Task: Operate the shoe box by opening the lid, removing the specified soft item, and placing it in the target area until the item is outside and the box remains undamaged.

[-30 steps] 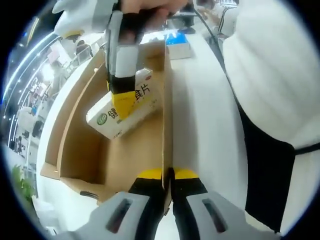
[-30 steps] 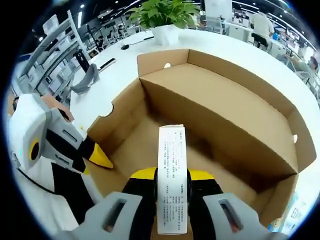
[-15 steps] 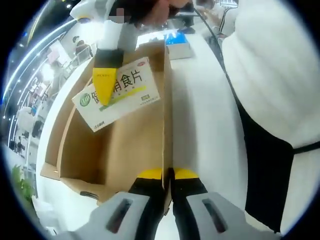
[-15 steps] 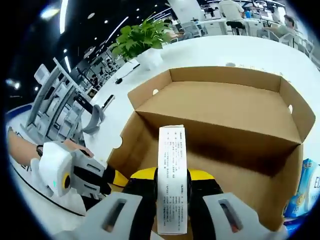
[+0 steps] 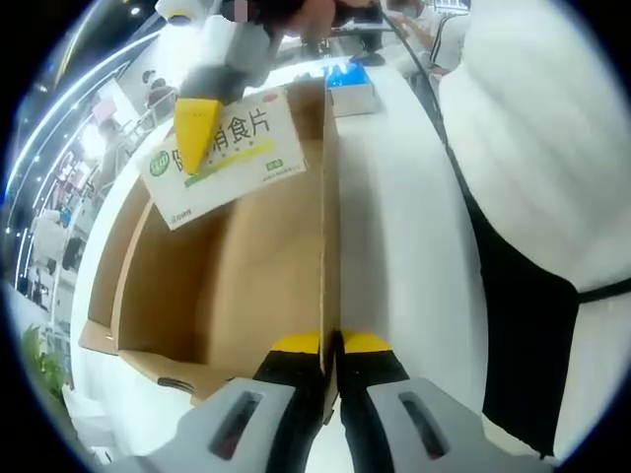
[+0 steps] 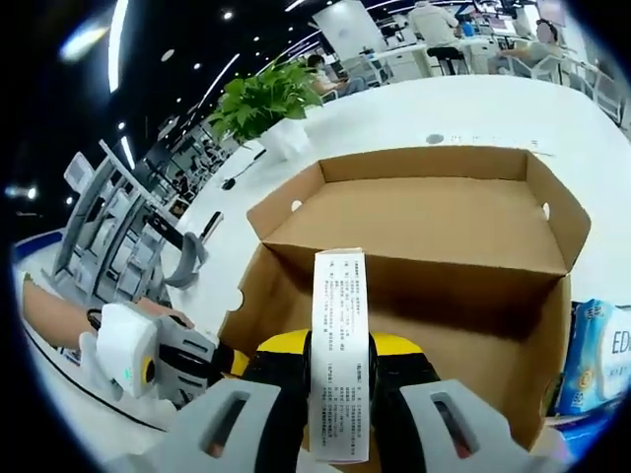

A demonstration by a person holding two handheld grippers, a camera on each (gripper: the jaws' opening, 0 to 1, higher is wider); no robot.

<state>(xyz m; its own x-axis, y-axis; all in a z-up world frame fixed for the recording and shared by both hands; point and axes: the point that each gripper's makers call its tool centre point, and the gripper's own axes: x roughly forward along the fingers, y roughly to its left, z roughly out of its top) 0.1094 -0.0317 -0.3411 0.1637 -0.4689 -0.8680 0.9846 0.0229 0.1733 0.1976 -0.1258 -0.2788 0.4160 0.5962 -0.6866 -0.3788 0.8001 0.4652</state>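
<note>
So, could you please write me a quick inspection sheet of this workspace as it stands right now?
Surface: white table, mostly bare around the box.
Job's things: open cardboard shoe box; white medicine carton lifted above the box.
Clutter: blue and white packet beside the box; the same packet at the box's far end; potted plant.
Grippers: right gripper shut on the medicine carton; left gripper shut on the box's side wall; left gripper also seen at the box's edge.
Cables: nothing seen.
Surroundings: open office with desks, grey racks, people in the distance.
</note>
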